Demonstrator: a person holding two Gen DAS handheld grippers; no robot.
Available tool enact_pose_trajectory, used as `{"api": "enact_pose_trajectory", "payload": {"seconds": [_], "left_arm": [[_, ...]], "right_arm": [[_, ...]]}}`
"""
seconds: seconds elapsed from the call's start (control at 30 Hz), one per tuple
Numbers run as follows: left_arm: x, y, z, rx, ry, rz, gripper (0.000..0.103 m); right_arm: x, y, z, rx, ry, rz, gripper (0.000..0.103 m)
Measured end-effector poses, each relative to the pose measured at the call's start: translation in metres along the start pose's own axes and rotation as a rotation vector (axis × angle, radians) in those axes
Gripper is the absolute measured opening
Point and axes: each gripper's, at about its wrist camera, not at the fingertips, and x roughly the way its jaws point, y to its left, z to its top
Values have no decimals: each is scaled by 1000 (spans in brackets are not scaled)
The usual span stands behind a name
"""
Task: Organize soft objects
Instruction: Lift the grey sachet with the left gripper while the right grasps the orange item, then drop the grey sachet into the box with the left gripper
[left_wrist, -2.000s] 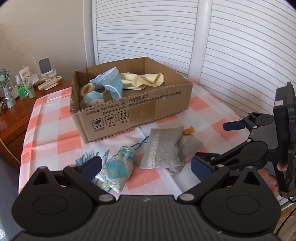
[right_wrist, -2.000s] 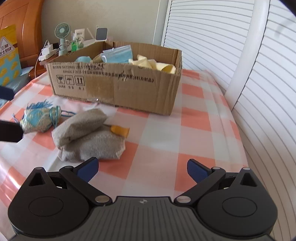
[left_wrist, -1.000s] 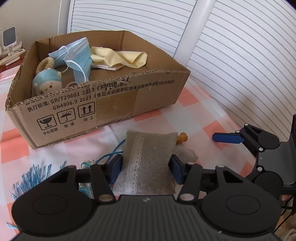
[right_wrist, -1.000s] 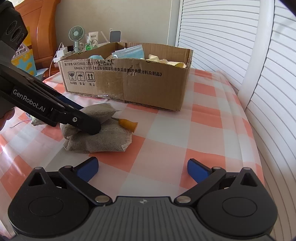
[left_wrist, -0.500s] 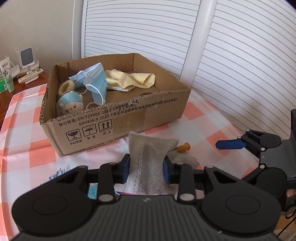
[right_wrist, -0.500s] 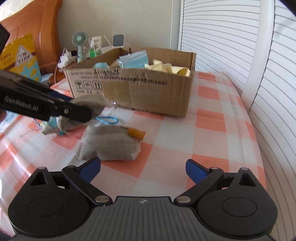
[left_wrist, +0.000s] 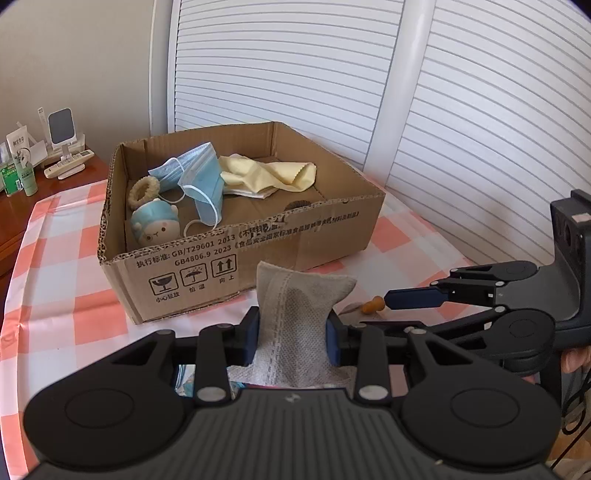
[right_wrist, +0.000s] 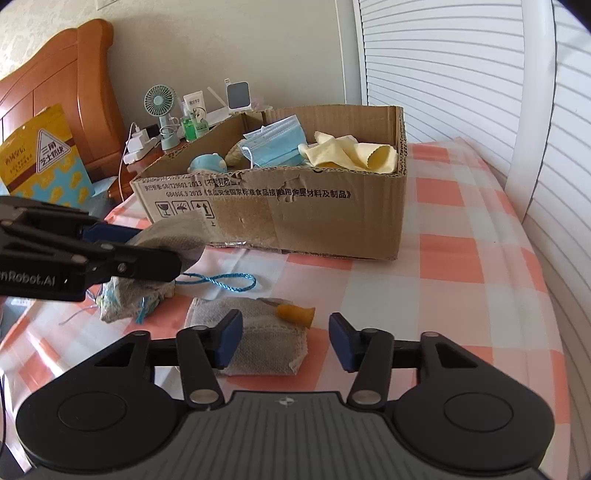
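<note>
"GB4806.9 2023" on cardboard box (left_wrist: 332, 236)

left tongs (left_wrist: 291, 334) – grey sachet (left_wrist: 295, 314) lifted off table (clamped) | right tongs (right_wrist: 285, 338) – jaws just narrowed over second sachet (right_wrist: 258, 332)

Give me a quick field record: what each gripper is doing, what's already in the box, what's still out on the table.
left gripper: shut on grey sachet, lifted in front of the cardboard box
right gripper: open, jaws just been closing, over second grey sachet
in box: face masks, yellow cloth, blue plush
still on table: second grey sachet, blue patterned pouch
</note>
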Motion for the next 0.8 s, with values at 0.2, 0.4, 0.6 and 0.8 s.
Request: {"api": "enact_pose_trajectory", "payload": {"seconds": [0.2, 0.4, 0.6, 0.8], "left_arm": [[0, 1, 0, 0, -2, -5, 34], [0, 1, 0, 4, 2, -4, 34], [-3, -2, 0, 13, 4, 2, 34], [-10, -5, 5, 17, 1, 1, 34]], "right_arm": [[6, -2, 6, 37, 1, 14, 36], [3, 1, 8, 16, -8, -20, 26], [-3, 6, 7, -13, -14, -52, 26], [-14, 10, 9, -58, -16, -68, 26]]}}
